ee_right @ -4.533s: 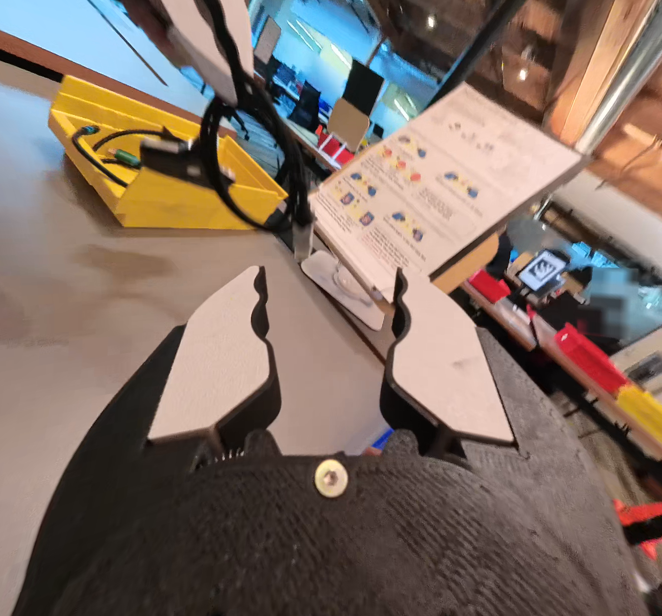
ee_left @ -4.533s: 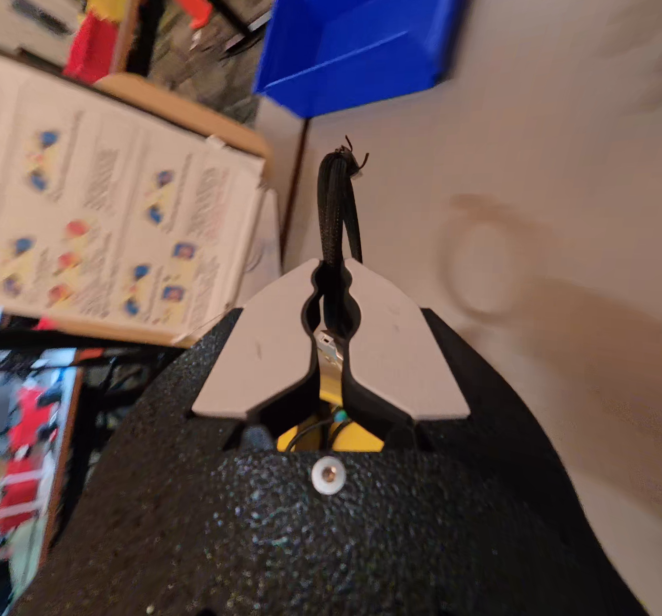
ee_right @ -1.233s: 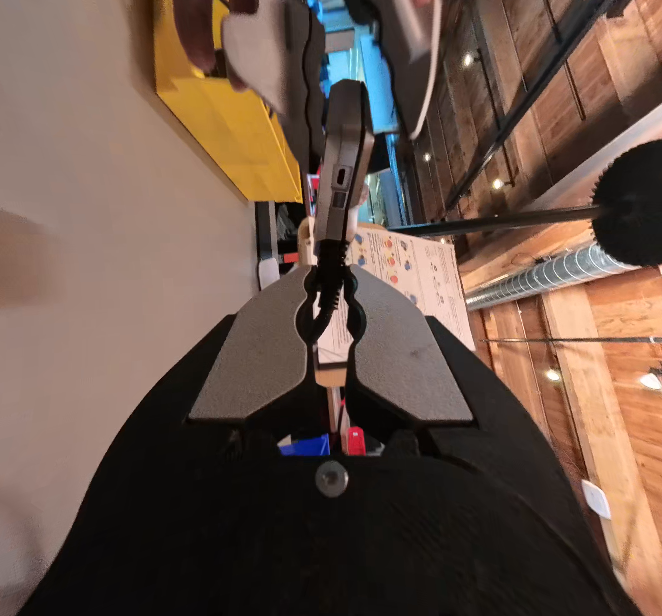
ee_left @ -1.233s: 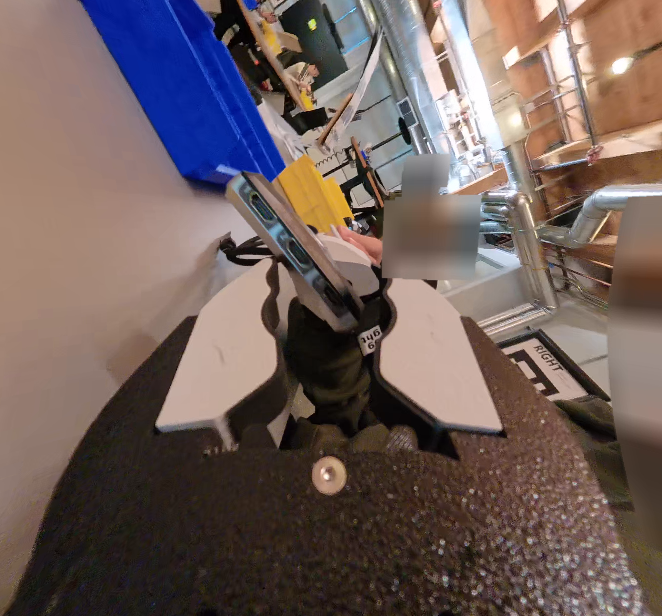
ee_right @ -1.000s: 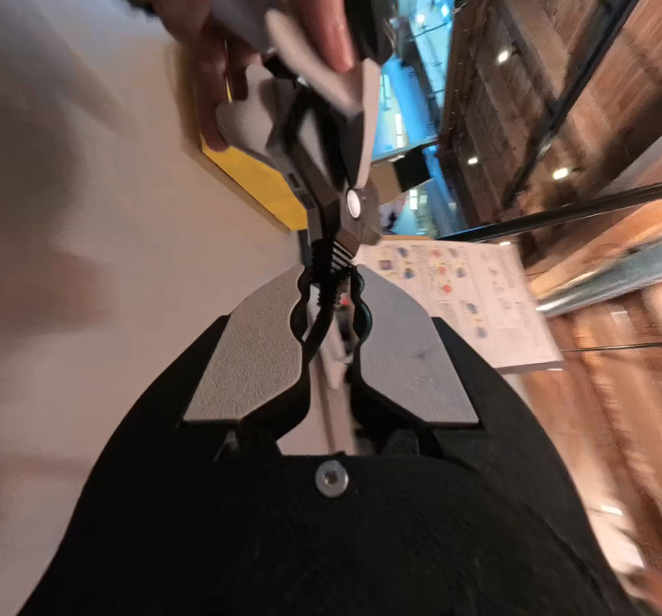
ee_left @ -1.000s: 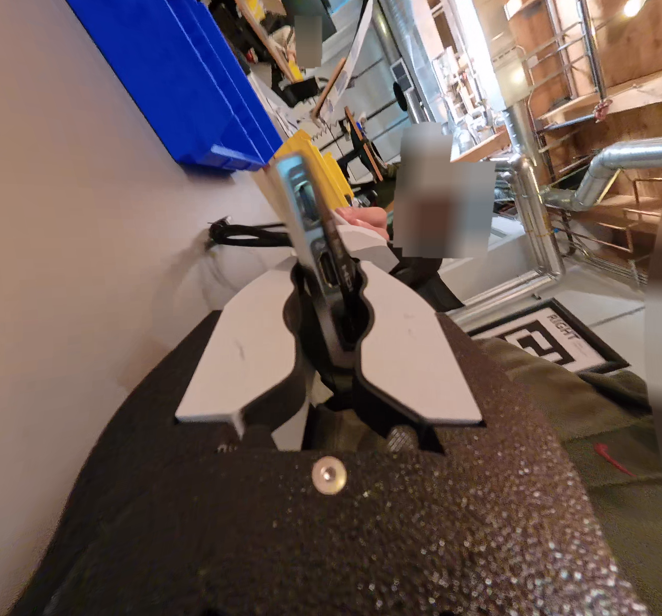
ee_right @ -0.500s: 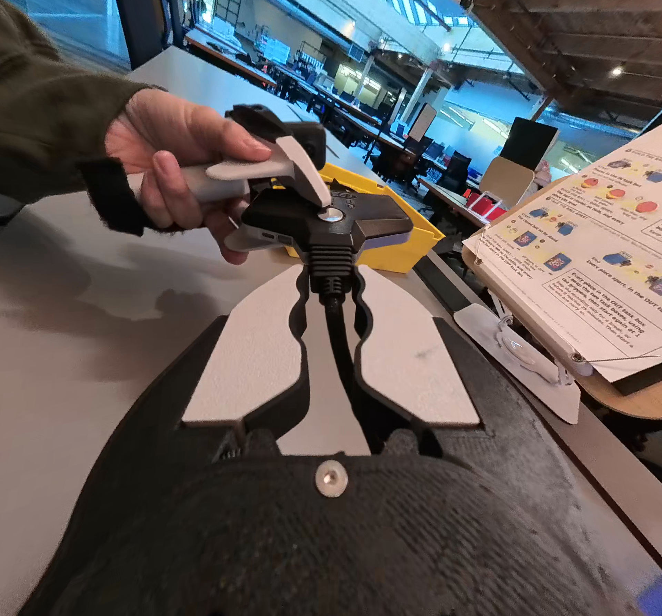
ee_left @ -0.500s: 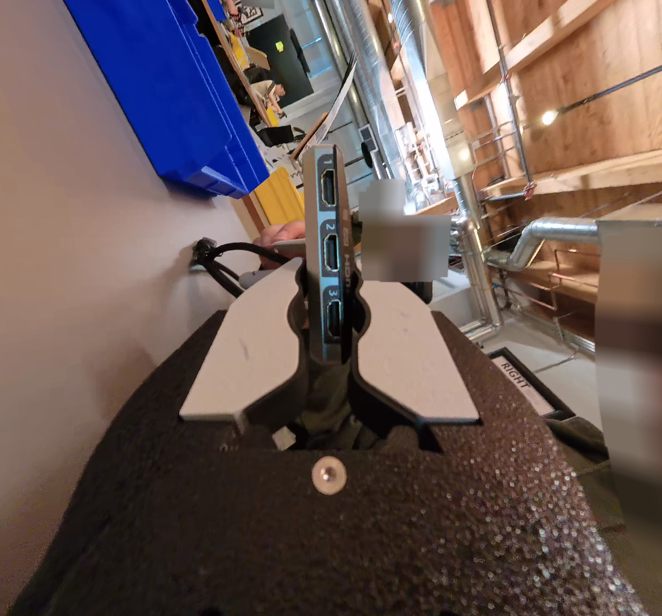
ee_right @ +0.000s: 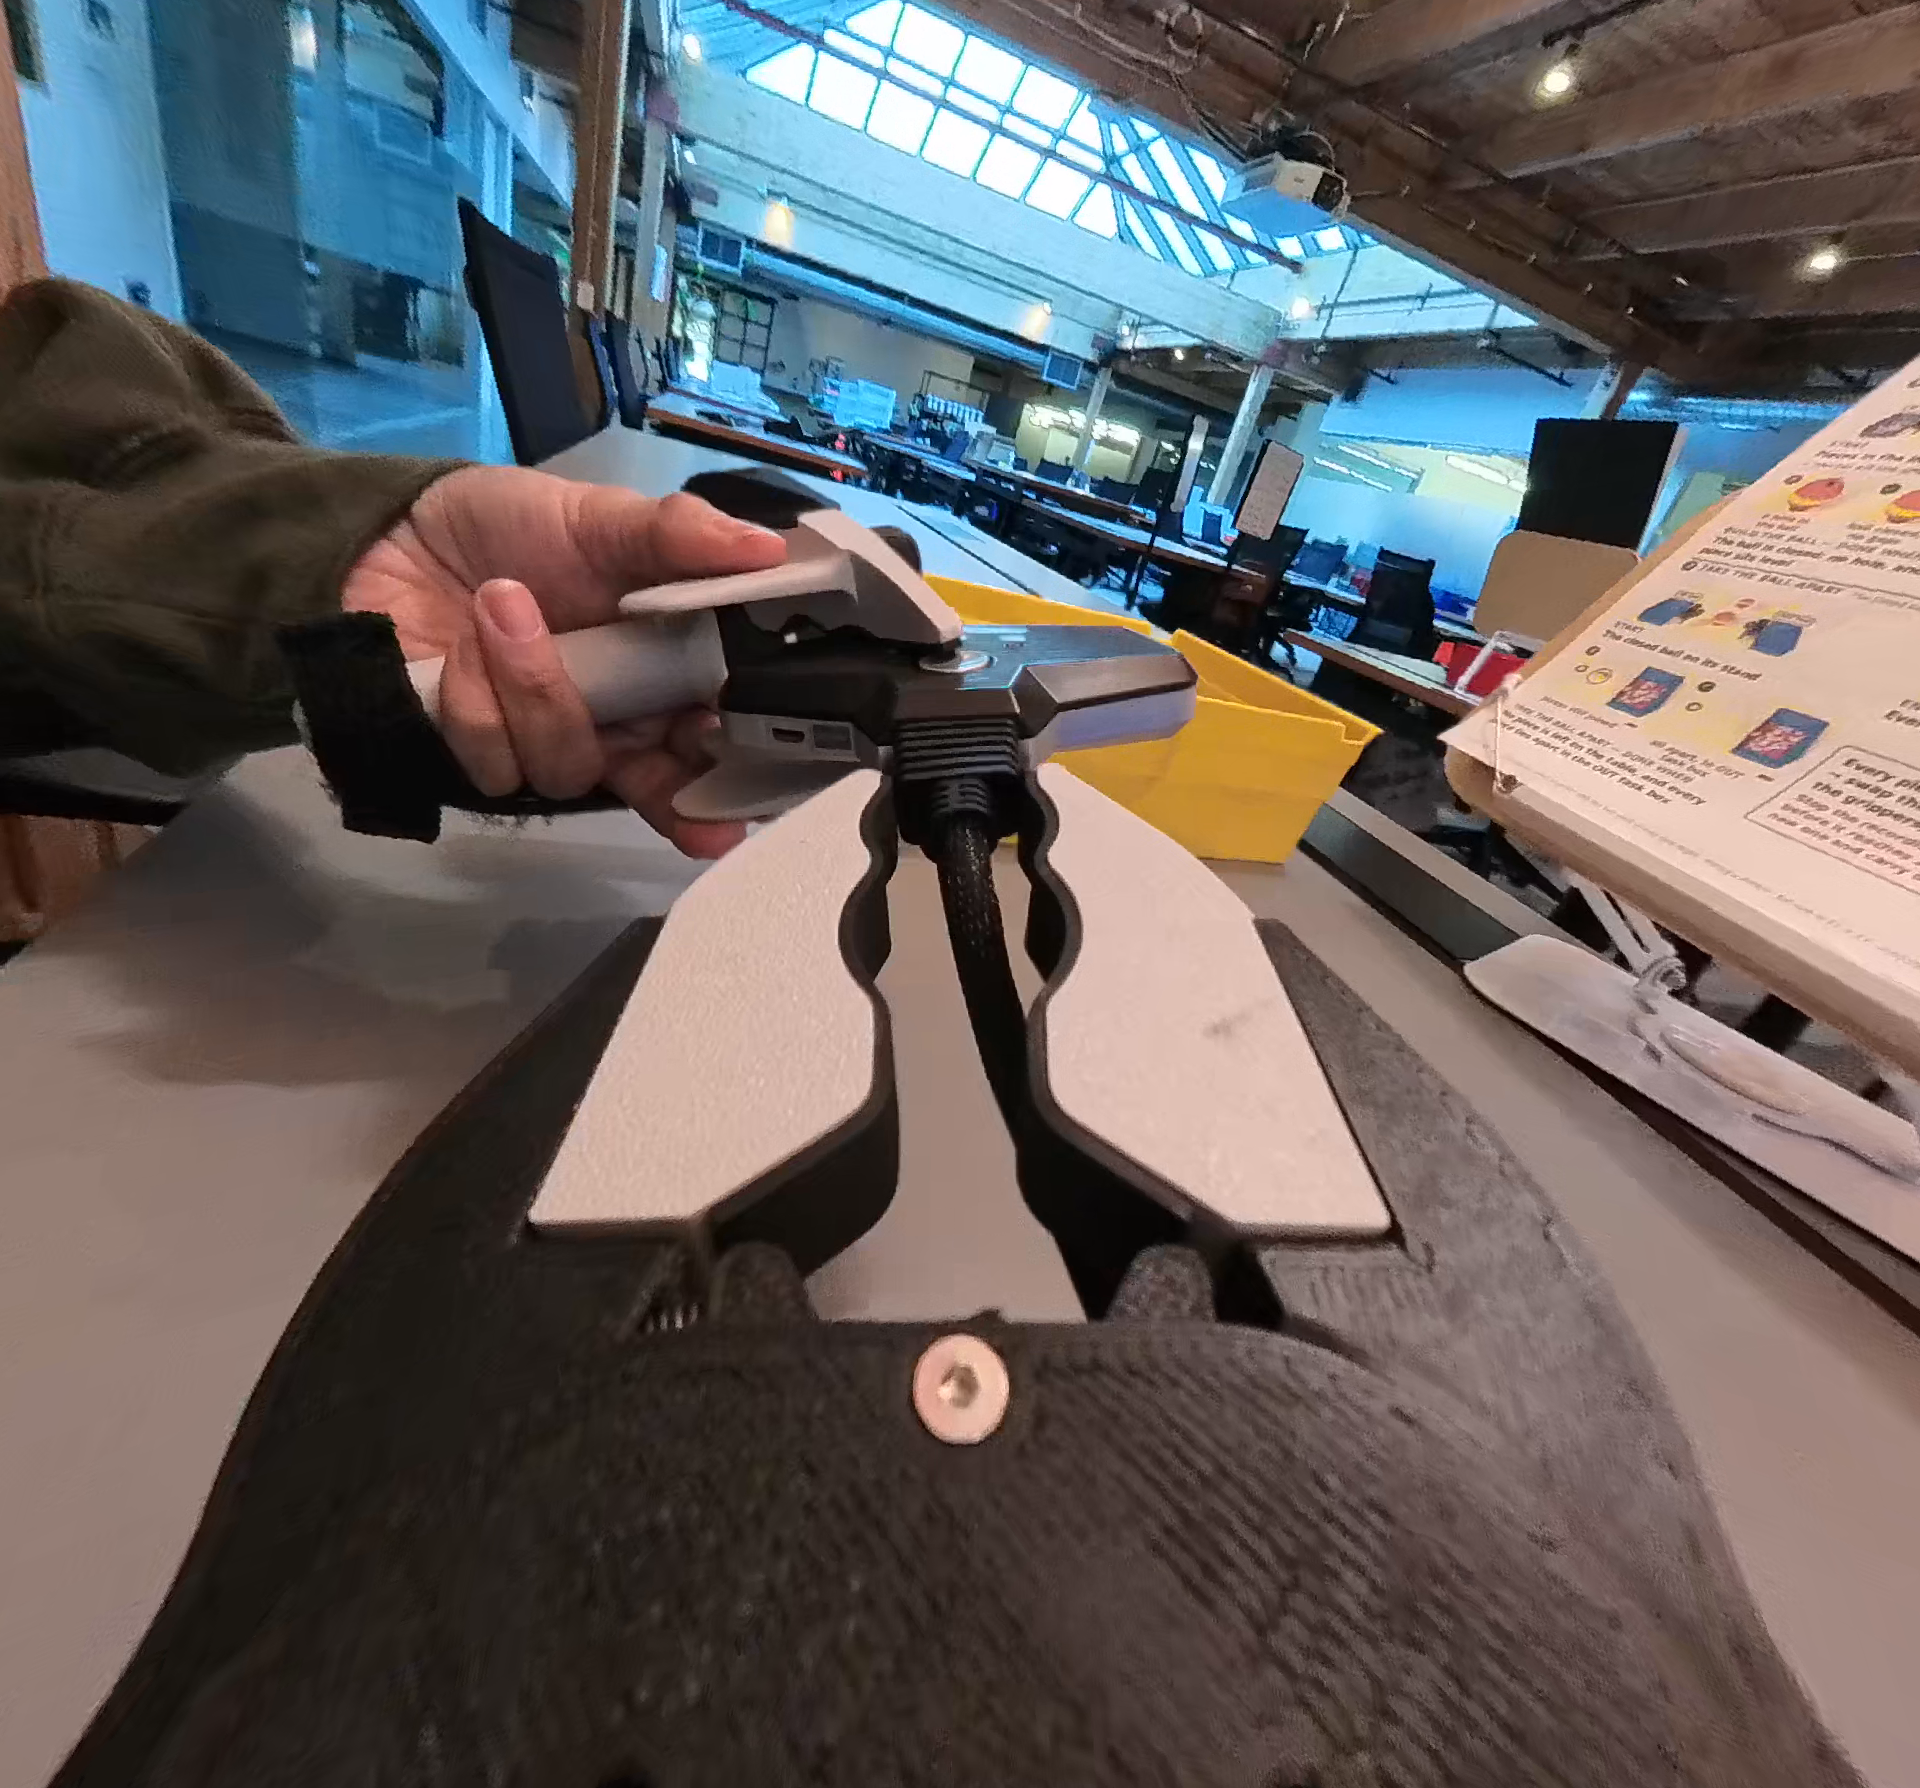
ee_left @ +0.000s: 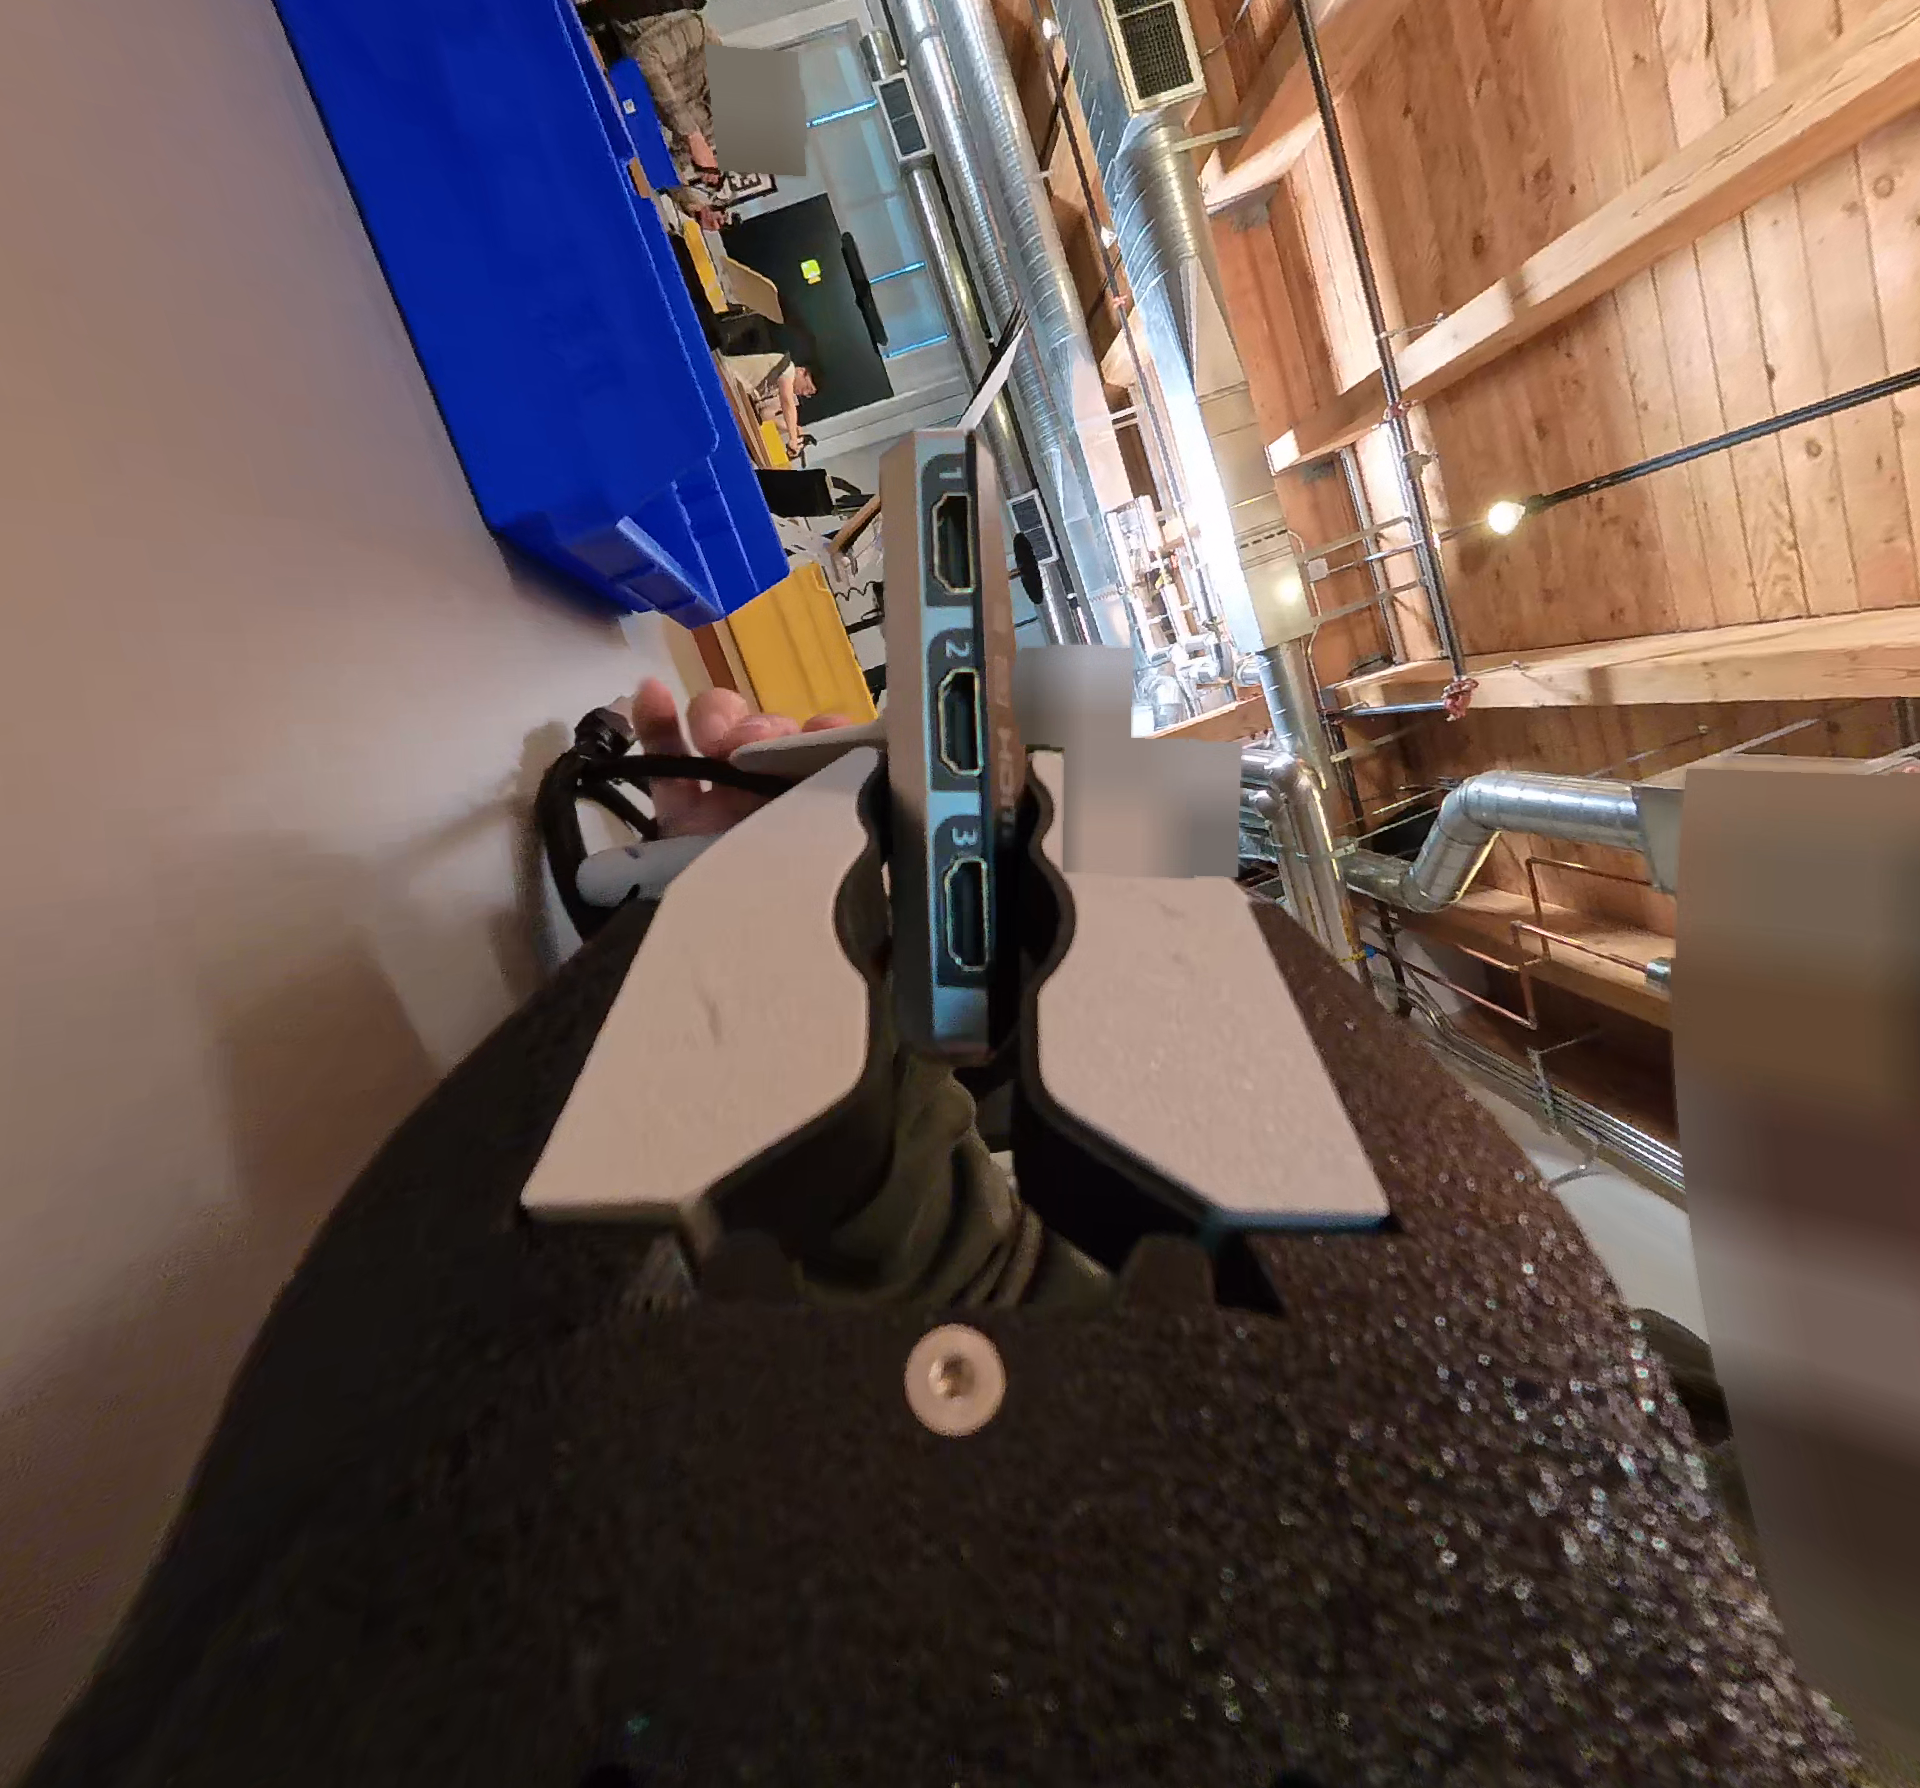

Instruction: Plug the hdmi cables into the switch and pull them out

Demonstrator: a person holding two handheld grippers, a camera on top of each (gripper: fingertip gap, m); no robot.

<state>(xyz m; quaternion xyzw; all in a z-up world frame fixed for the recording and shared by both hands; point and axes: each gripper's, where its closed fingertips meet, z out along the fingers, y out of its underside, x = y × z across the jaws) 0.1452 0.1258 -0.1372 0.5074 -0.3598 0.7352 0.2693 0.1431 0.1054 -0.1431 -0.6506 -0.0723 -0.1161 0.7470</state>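
My left gripper [ee_left: 956, 777] is shut on a grey HDMI switch [ee_left: 951, 741]. The switch stands on edge and shows three empty ports toward the camera. In the right wrist view the same switch [ee_right: 1091, 678] lies flat in the left gripper [ee_right: 800, 689], a little above the table. My right gripper [ee_right: 956, 788] is shut on the ribbed collar of a black braided HDMI cable [ee_right: 977, 917] where it joins the switch. The cable runs back between my fingers. Its loose coil [ee_left: 582, 803] shows beside one right finger [ee_left: 800, 753].
A person's hand [ee_right: 540, 616] in a green sleeve holds the left gripper's handle. A yellow bin [ee_right: 1226, 751] stands behind the switch on the grey table [ee_right: 208, 1063]. A blue bin [ee_left: 499, 211] sits farther along. An instruction board on a stand [ee_right: 1714, 782] is at the right.
4.5 s ago my left gripper held the coiled cable and my right was open. Since then the left has closed on the switch and the right on the cable. Both have levelled out.
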